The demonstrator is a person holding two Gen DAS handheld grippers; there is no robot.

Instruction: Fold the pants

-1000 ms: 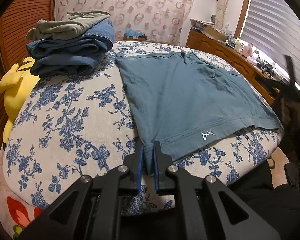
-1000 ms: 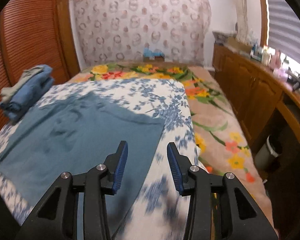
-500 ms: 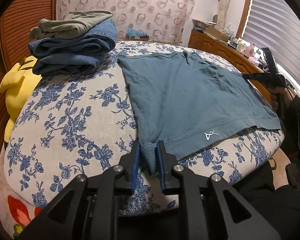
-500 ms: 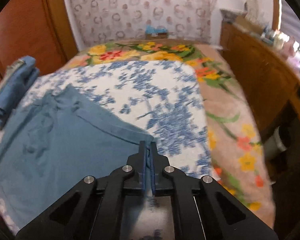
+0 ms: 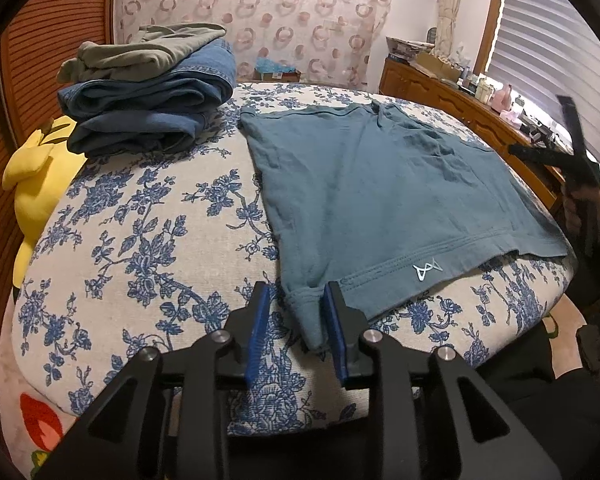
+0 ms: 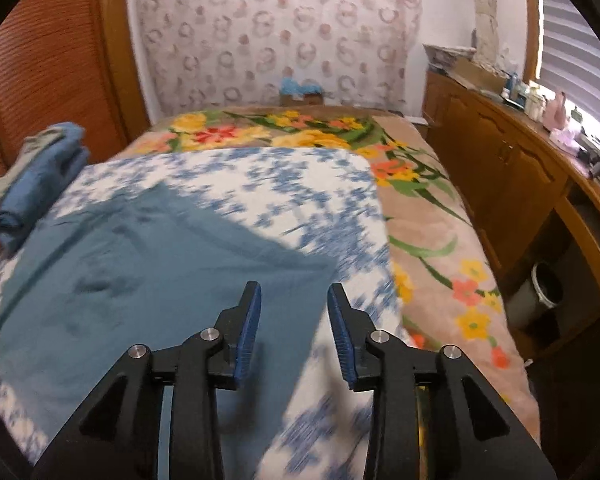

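Note:
Teal pants (image 5: 380, 192) lie spread flat on the blue-flowered bedspread (image 5: 148, 248), with a small white logo near their front hem. My left gripper (image 5: 296, 292) is at the near left corner of the hem. Its jaws are opening: the corner lies loosely between the blue pads and is not pinched. In the right wrist view the pants (image 6: 140, 280) look blurred. My right gripper (image 6: 294, 292) hovers over their near right corner, its jaws opening with nothing clamped. From the left wrist view it appears as a dark shape (image 5: 572, 152) past the pants' right edge.
Folded jeans with an olive garment on top (image 5: 148, 96) are stacked at the back left of the bed. A yellow plush (image 5: 40, 176) lies by the left edge. A wooden dresser (image 6: 500, 168) and a bin (image 6: 544, 292) stand right of the flowered blanket (image 6: 420, 240).
My left gripper's jaws have spread apart and let go of the hem corner. My right gripper shut at the pants' far corner, then opened and drew back.

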